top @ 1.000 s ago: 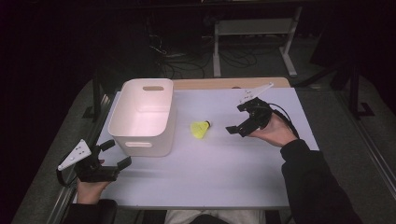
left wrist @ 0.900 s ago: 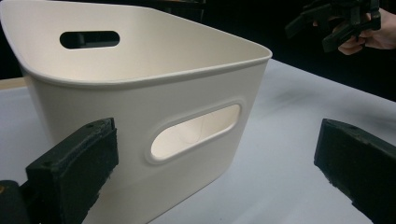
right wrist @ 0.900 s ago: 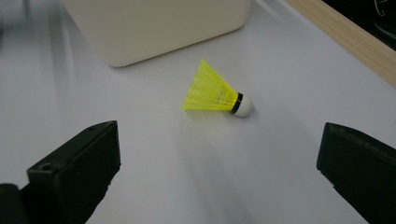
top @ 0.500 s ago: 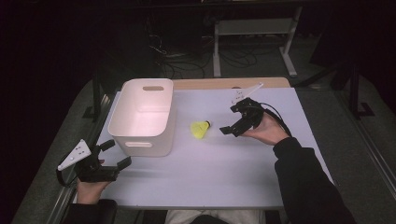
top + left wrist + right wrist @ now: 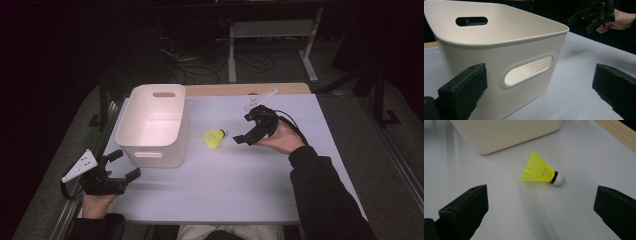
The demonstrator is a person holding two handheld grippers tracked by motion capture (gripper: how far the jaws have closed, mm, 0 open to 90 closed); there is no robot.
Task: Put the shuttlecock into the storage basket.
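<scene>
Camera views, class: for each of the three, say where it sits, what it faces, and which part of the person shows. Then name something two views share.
High view: above the table, looking down; both forearms, left gripper, right gripper.
Left gripper view: behind its open jaws, facing the white bin.
Right gripper view: behind its open jaws, facing the yellow shuttlecock.
Shared: high and right gripper views both show the shuttlecock beside the bin.

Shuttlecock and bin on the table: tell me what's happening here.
A person holds tongs in each hand. The right tongs are open and aimed at the yellow shuttlecock, which lies on its side on the white table, not yet gripped. The left tongs, also open, sit near the front of the white plastic bin, which looks empty.
</scene>
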